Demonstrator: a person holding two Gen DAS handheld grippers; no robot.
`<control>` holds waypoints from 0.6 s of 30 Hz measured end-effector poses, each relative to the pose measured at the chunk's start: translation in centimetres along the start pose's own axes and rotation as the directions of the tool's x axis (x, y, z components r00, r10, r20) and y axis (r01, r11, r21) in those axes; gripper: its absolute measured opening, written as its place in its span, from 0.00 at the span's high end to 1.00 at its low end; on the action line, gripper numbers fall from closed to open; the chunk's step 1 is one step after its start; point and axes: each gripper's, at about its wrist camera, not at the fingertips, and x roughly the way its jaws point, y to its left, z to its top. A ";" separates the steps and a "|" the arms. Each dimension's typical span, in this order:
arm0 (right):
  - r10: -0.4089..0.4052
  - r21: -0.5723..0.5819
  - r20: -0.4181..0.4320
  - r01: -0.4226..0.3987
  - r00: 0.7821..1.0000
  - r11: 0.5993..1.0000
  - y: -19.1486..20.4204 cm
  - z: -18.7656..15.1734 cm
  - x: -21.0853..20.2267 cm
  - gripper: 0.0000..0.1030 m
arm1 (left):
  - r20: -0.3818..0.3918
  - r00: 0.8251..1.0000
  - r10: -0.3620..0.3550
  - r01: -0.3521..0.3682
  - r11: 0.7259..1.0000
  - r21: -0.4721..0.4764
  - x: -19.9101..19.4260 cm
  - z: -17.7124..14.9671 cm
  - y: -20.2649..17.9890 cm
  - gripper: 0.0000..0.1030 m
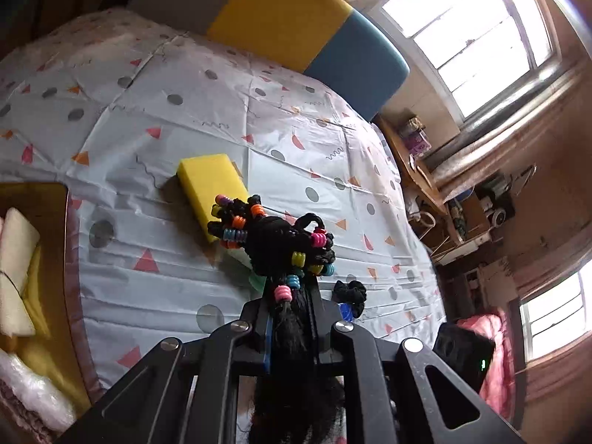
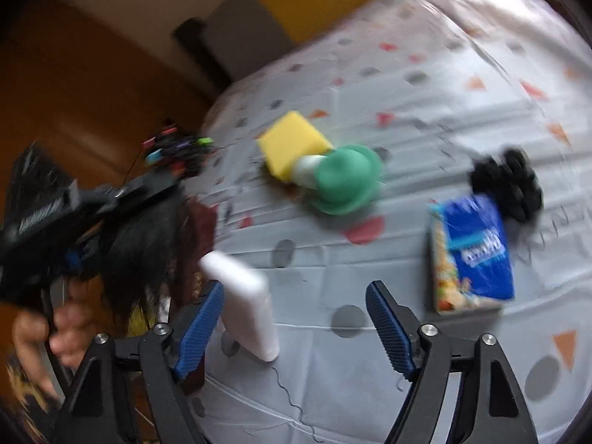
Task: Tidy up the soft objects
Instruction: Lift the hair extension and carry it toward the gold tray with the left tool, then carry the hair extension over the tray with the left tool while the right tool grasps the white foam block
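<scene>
Hardly any legible writing in either view

The blue packet [image 2: 471,255] lying on the patterned bedsheet [image 2: 407,222] carries large white lettering across its face, but it lies turned sideways and motion blur smears it past reading. The black gripper body at the left edge of the right wrist view bears pale markings, also blurred. Nothing in the left wrist view shows text.

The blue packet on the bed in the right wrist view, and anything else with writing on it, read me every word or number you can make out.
Blue packet: white lettering on the blue wrapper, turned sideways and smeared by motion blur; not readable.
Left gripper body: pale lettering along its black side, too blurred to read.
Boxes on the wooden shelf: printed packaging, too small to read.
No other text is visible in either view.
</scene>
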 end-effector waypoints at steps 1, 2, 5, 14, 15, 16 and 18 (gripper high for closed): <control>0.021 -0.026 -0.011 -0.021 1.000 0.999 0.6 -0.2 0.1 0.13 | 0.007 1.000 -0.006 0.006 1.000 -0.009 -0.2 0.0 0.1 0.88; 0.046 -0.045 -0.027 -0.047 0.999 0.998 1.0 -0.3 0.3 0.12 | 0.015 1.000 -0.015 0.015 1.000 -0.016 -0.4 0.0 0.2 0.88; 0.096 -0.121 -0.077 -0.105 0.992 0.987 2.8 -0.9 1.1 0.05 | 0.010 0.999 -0.042 0.042 0.999 -0.033 -0.7 0.1 0.4 0.88; -0.108 -0.230 -0.101 0.083 0.989 0.970 5.0 -3.0 5.6 0.03 | 0.063 0.998 -0.015 0.012 0.999 0.048 -3.8 -0.8 -0.7 0.88; -0.118 -0.244 -0.107 0.089 0.987 0.966 5.2 -3.3 6.0 0.03 | 0.073 0.997 -0.004 -0.001 0.998 0.062 -4.3 -1.0 -0.6 0.88; -0.133 -0.263 -0.110 0.100 0.985 0.960 5.4 -3.5 6.4 0.04 | 0.084 0.996 0.010 -0.017 0.997 0.076 -4.9 -1.3 -0.5 0.88; -0.159 -0.290 -0.112 0.120 0.981 0.949 5.8 -3.8 7.0 0.04 | 0.109 0.993 0.054 -0.066 0.992 0.106 -6.1 -2.0 -0.1 0.88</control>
